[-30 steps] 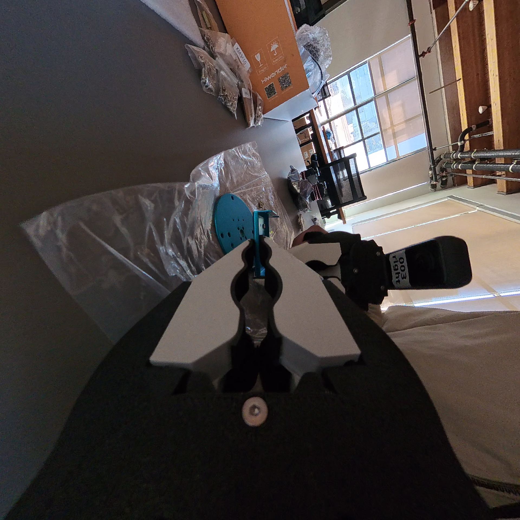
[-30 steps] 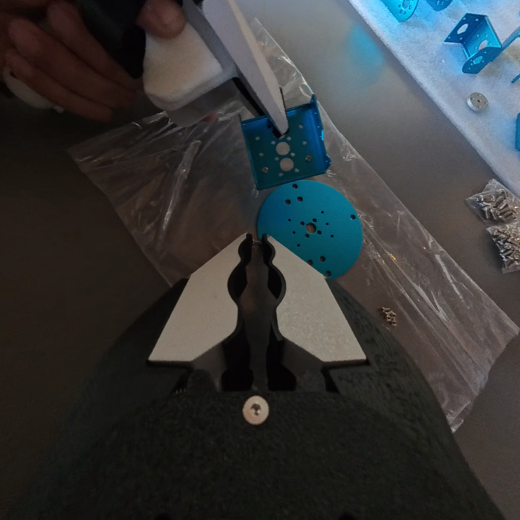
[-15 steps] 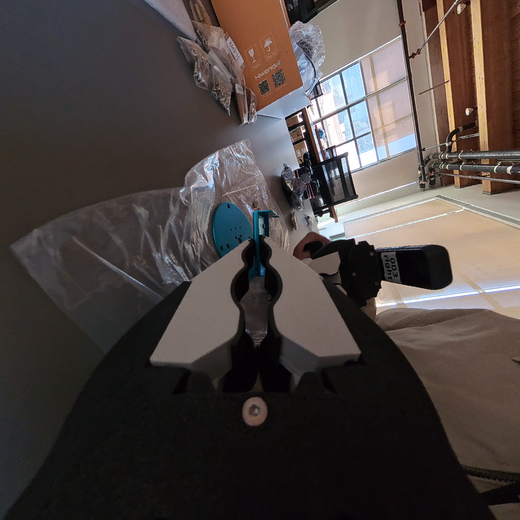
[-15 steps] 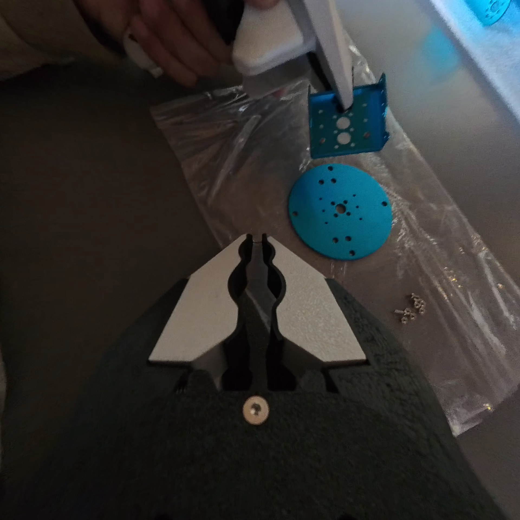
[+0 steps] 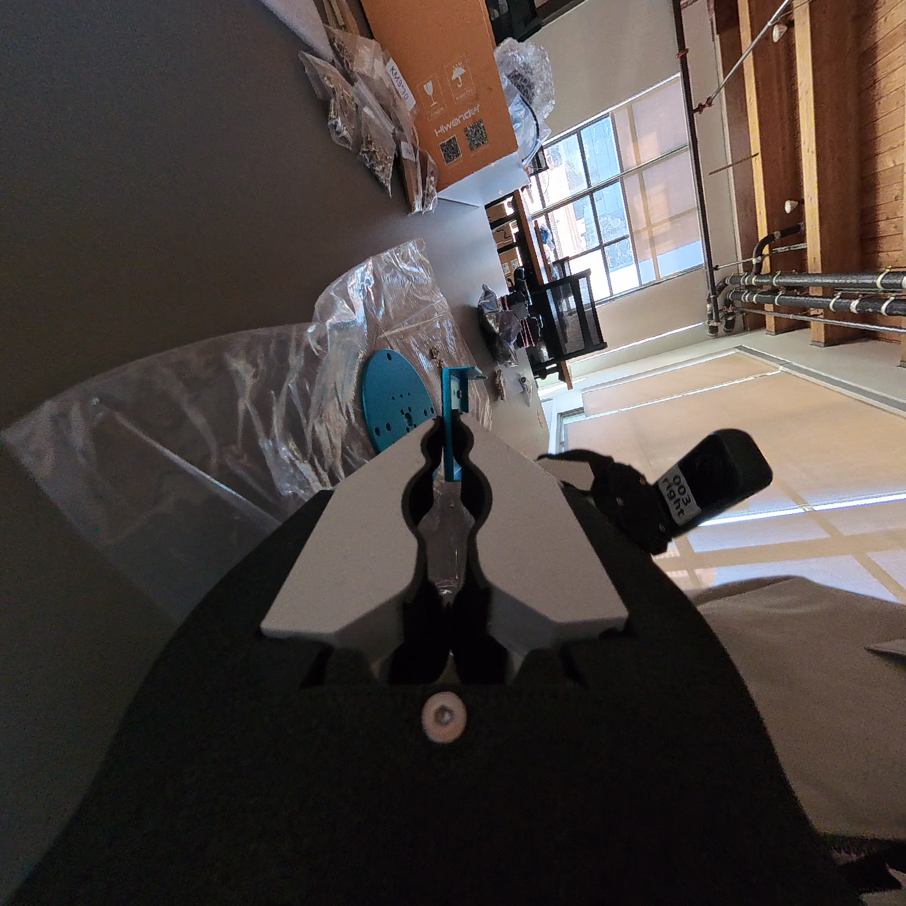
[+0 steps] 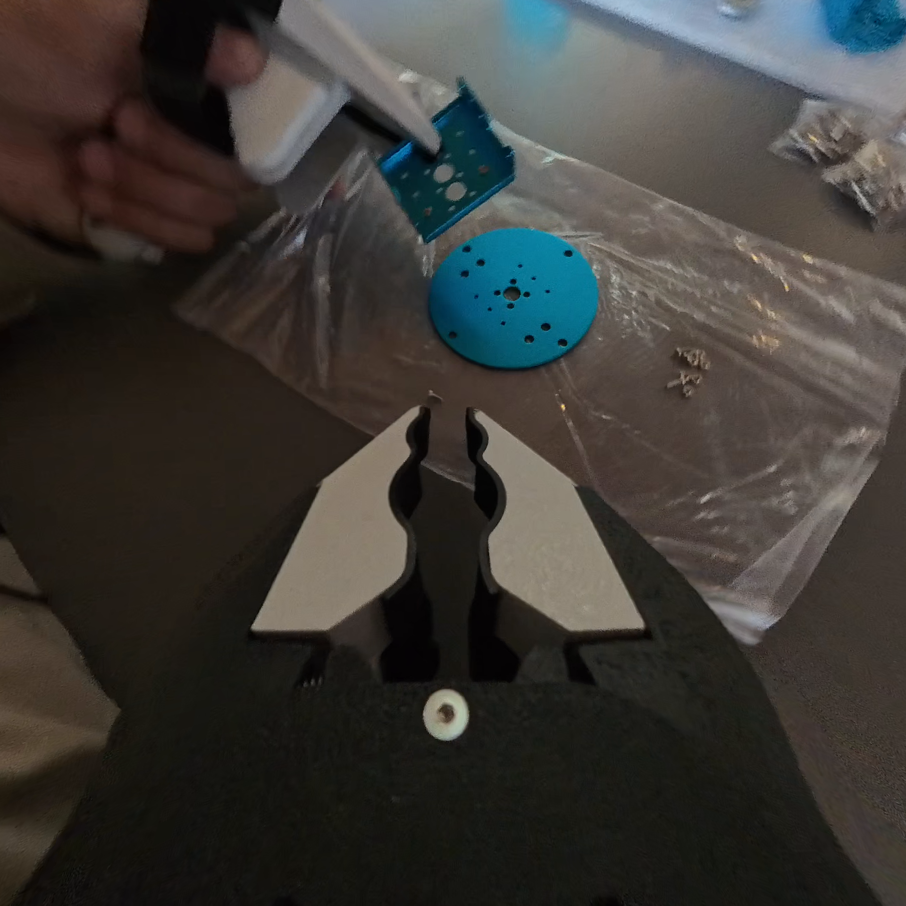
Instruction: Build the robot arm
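Note:
My left gripper (image 5: 451, 427) is shut on a blue U-shaped bracket (image 5: 454, 392) with holes, gripping one edge and holding it tilted just above a clear plastic bag (image 5: 235, 402). A blue round plate (image 5: 396, 407) with holes lies flat on the bag beside the bracket. In the right wrist view the bracket (image 6: 461, 181) hangs from the left gripper (image 6: 427, 141), which a hand (image 6: 98, 147) holds, above the round plate (image 6: 514, 299). My right gripper (image 6: 448, 411) is slightly open over the bag's near edge, short of the plate. A tiny pale bit sits at its left fingertip.
Several loose screws (image 6: 689, 372) lie on the bag (image 6: 711, 465). Small bags of screws (image 6: 853, 162) and a white foam sheet (image 6: 686, 44) with blue parts lie at the far right. An orange cardboard box (image 5: 441, 73) stands behind more screw bags (image 5: 372, 122).
My right gripper has gone from shut to slightly open and has pulled back from the plate. The left gripper has tilted the bracket while still holding it.

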A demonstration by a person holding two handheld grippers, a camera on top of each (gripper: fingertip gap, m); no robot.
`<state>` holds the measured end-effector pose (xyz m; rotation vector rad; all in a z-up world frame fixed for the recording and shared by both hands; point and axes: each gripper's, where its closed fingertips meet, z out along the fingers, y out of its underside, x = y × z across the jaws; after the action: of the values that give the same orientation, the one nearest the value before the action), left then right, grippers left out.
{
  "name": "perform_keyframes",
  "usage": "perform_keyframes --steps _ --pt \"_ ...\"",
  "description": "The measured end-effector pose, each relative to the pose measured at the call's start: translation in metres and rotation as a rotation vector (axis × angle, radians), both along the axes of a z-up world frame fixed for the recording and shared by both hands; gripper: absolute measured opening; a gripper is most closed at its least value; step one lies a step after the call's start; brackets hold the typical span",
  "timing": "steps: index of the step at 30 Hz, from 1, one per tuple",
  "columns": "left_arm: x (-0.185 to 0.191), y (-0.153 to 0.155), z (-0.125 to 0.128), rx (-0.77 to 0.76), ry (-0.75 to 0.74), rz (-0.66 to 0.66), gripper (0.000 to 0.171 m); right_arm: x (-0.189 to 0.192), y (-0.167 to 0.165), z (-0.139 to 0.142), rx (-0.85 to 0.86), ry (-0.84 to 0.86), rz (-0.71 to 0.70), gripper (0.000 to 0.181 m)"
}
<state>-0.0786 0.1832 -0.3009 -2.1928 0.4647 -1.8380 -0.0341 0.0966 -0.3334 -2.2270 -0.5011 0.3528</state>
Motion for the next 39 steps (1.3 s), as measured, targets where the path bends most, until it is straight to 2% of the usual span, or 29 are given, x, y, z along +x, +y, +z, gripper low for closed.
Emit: perform_keyframes --steps 3,5,9,12,15,16,21,23,25,28,31,35,37,39 --pt "0.000 0.003 0.000 0.005 0.003 0.010 0.001 -0.012 0.000 0.001 -0.008 0.094 -0.158 0.013" --pt "0.000 0.003 -0.001 0.021 0.013 0.011 0.001 -0.020 0.003 -0.001 0.010 0.062 -0.195 0.013" --pt "0.001 0.000 -0.002 0.035 0.022 -0.002 0.001 -0.019 0.010 -0.002 0.057 -0.107 -0.201 0.012" --pt "0.001 -0.001 -0.001 0.030 0.015 -0.009 0.001 -0.004 0.009 0.000 0.051 -0.133 -0.184 0.012" --pt "0.001 -0.003 0.000 0.011 0.000 -0.018 0.001 -0.010 0.003 0.002 0.045 -0.054 -0.031 0.011" --pt "0.002 -0.003 0.000 0.010 0.000 -0.021 0.001 -0.011 0.001 0.003 0.060 -0.057 0.037 0.018" --pt "0.003 -0.006 0.000 0.015 0.001 -0.036 0.001 0.008 0.011 0.007 0.155 -0.243 0.352 0.014" --pt "0.003 -0.006 0.000 0.016 0.002 -0.036 0.001 0.008 0.022 0.014 0.180 -0.231 0.476 0.012" --pt "0.003 -0.005 0.000 0.015 0.002 -0.032 0.001 0.003 0.021 0.012 0.116 -0.184 0.639 0.017" --pt "0.002 -0.002 -0.001 0.030 0.014 -0.020 0.001 0.008 0.023 0.002 -0.011 -0.164 0.772 0.020" --pt "0.002 -0.003 0.000 0.023 0.002 -0.027 0.001 0.001 0.015 0.002 -0.012 -0.102 0.920 0.018" --pt "0.001 -0.002 0.002 0.031 -0.006 -0.020 0.001 -0.005 0.019 0.003 0.023 -0.099 0.925 0.017" --pt "0.001 -0.002 0.004 0.020 -0.024 -0.025 0.001 -0.011 0.026 0.007 0.092 -0.078 0.894 0.012" --pt "0.001 -0.002 0.005 0.019 -0.033 -0.029 0.001 -0.012 0.023 0.006 0.108 -0.079 0.924 0.012"
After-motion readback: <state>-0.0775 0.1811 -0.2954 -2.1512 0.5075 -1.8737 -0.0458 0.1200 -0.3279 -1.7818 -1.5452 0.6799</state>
